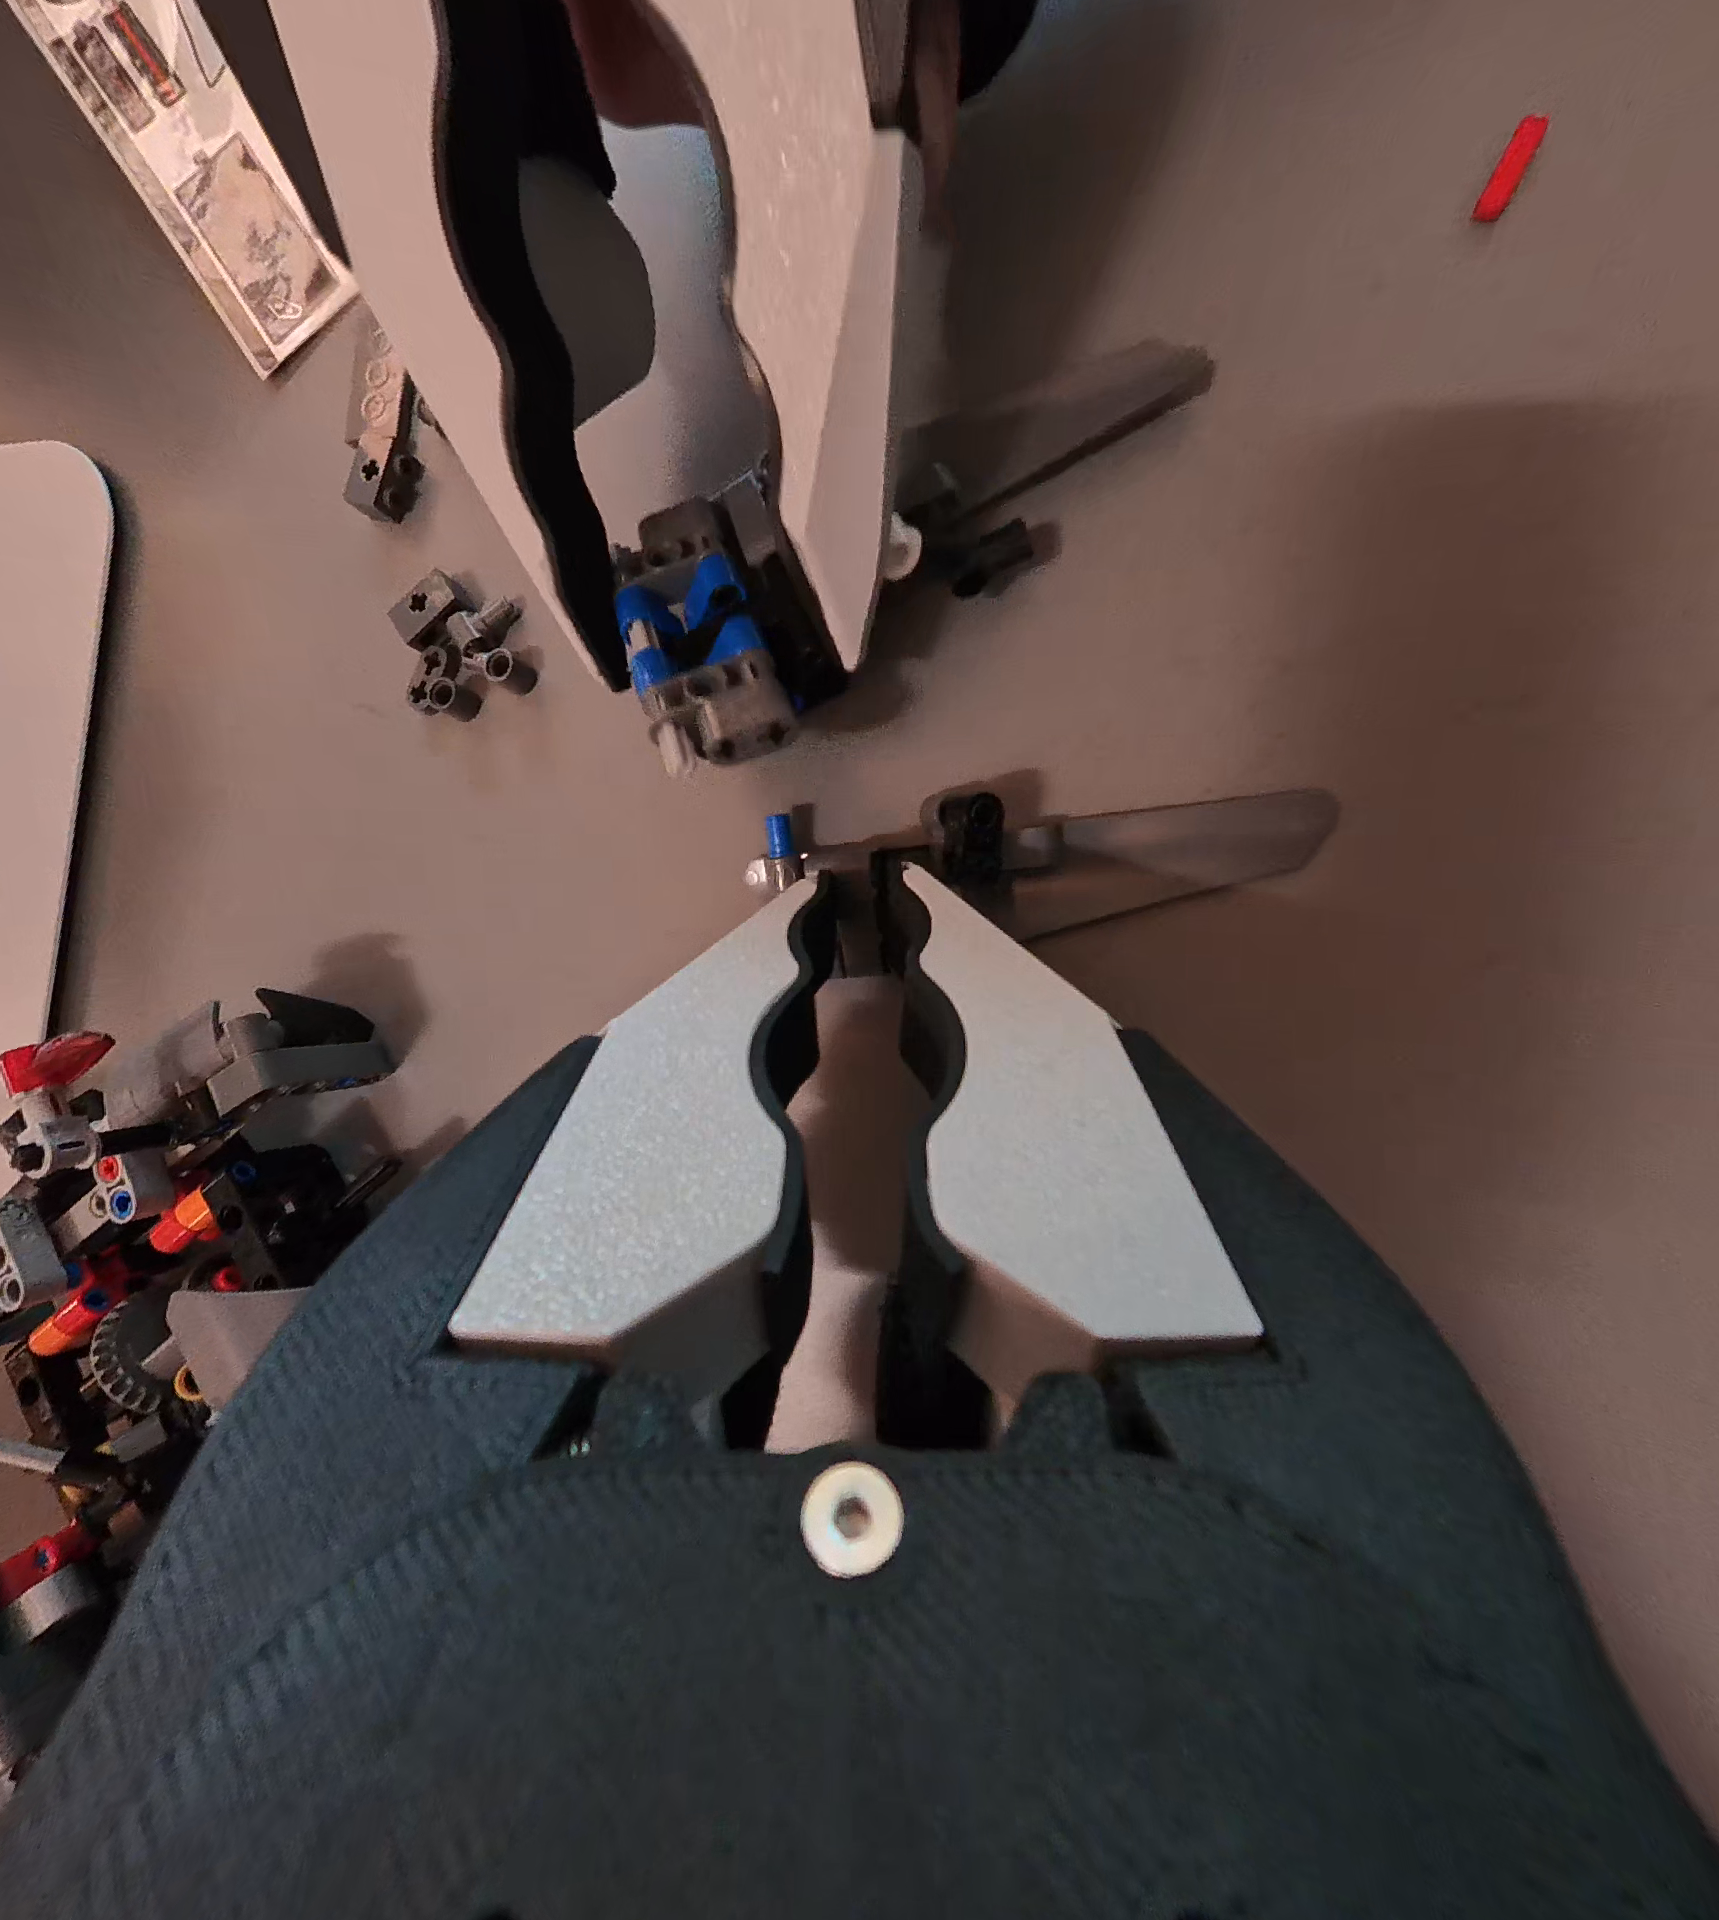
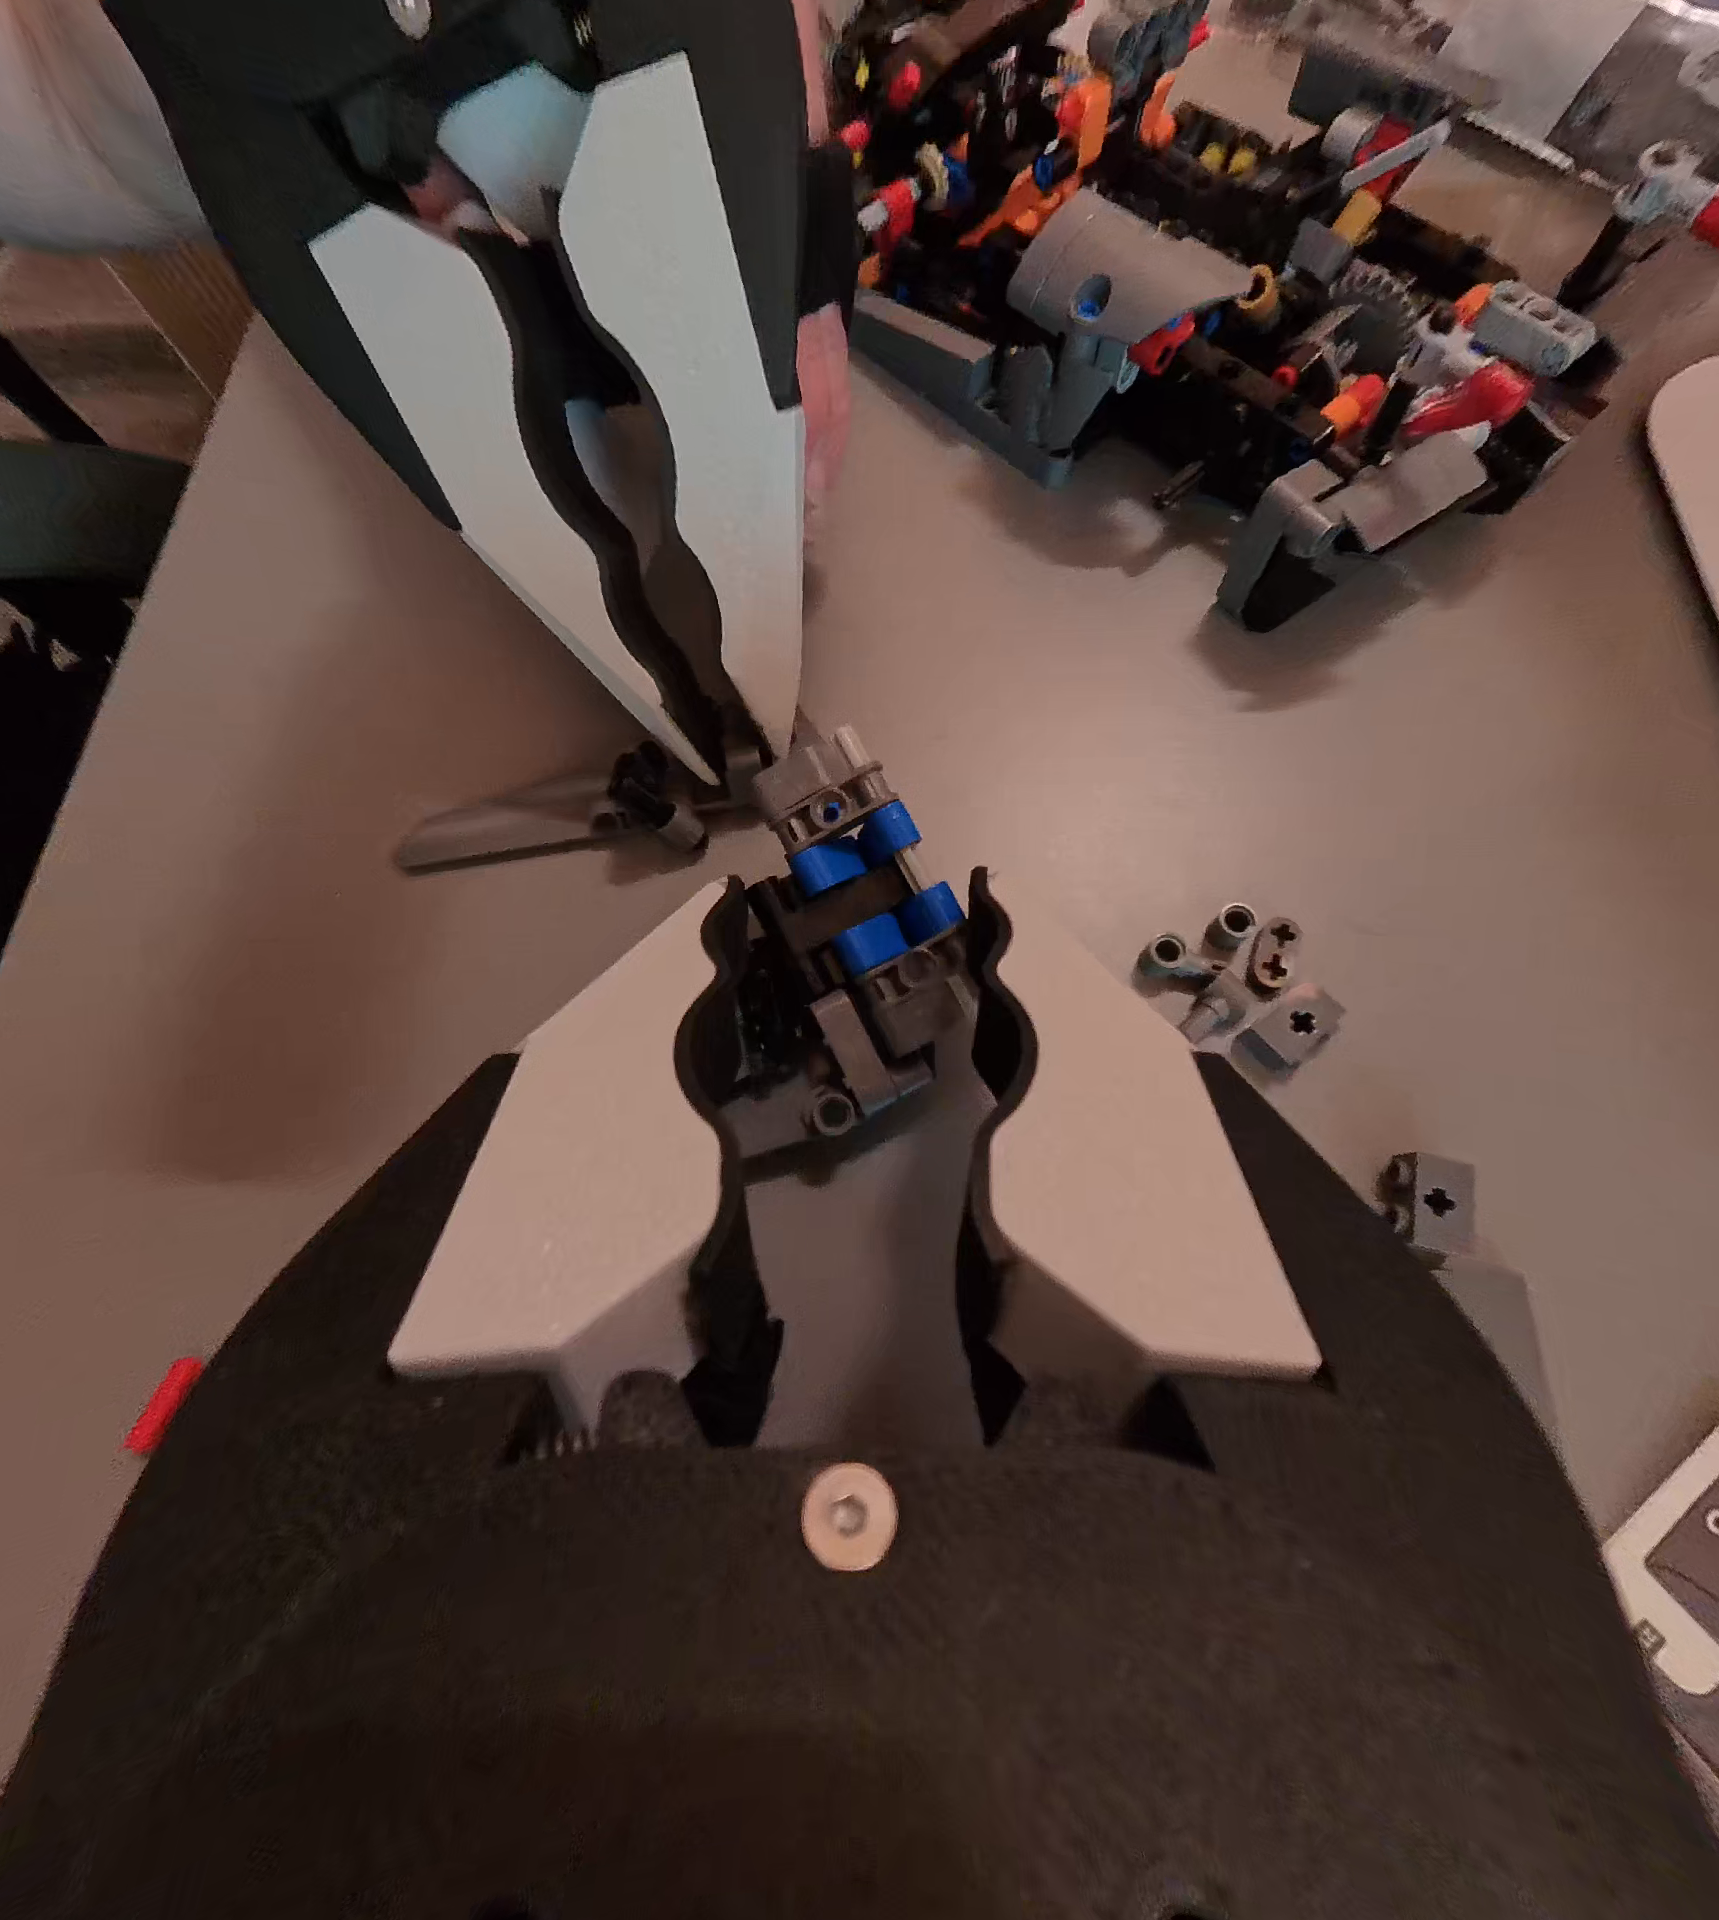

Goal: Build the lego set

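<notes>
Right wrist view: right gripper (image 2: 850, 925) clamps the blue-and-grey subassembly (image 2: 860, 935); left gripper (image 1: 860, 883) pinches the wing piece (image 1: 1146, 842) (translucent grey).

We are showing two alike tools: the left gripper (image 1: 860, 883) and right gripper (image 2: 850, 914) each carrying pale grey wedge fingers (image 1: 673, 1132) with wavy black inner pads, a dark ribbed printed body (image 2: 834, 1683), and one silver hex screw (image 1: 852, 1519).
</notes>
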Available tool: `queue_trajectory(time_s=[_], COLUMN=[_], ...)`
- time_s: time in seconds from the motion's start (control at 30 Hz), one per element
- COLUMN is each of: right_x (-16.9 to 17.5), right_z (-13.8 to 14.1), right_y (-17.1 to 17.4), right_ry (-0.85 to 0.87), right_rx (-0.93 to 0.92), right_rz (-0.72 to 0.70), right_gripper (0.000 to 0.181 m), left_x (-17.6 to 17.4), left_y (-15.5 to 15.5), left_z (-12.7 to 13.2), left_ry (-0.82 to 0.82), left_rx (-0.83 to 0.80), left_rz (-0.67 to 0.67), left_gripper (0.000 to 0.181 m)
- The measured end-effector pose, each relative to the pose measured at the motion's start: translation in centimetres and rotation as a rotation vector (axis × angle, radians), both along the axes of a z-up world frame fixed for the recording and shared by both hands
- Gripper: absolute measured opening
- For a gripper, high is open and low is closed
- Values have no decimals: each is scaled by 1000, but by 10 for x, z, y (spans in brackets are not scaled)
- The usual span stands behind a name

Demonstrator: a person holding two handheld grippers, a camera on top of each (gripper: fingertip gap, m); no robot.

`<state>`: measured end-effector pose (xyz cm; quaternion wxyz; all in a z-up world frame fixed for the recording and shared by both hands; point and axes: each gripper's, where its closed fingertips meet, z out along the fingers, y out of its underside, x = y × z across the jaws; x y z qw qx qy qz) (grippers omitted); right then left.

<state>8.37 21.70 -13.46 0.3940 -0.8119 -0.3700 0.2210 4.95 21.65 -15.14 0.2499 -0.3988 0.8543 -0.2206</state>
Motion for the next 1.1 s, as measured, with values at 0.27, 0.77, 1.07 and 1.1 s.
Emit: queue_trajectory(time_s=[0.27, 0.77, 1.07, 1.1], right_x=[6, 13, 13, 13], right_z=[41, 5, -6, -6], right_y=[-10, -16, -15, -15], right_ry=[352, 50, -5, -3], right_rx=[-19, -86, -95, -95], right_rz=[30, -21, -34, -35], right_gripper=[39, 39, 40, 40], left_x=[1, 5, 8, 7], left_y=[-3, -17, -12, -10], left_z=[5, 0, 11, 11], left_ry=[-23, -16, -80, -77], left_rx=[-21, -51, -18, -18], left_rz=[5, -9, 21, 23], left_gripper=[5, 6, 18, 18])
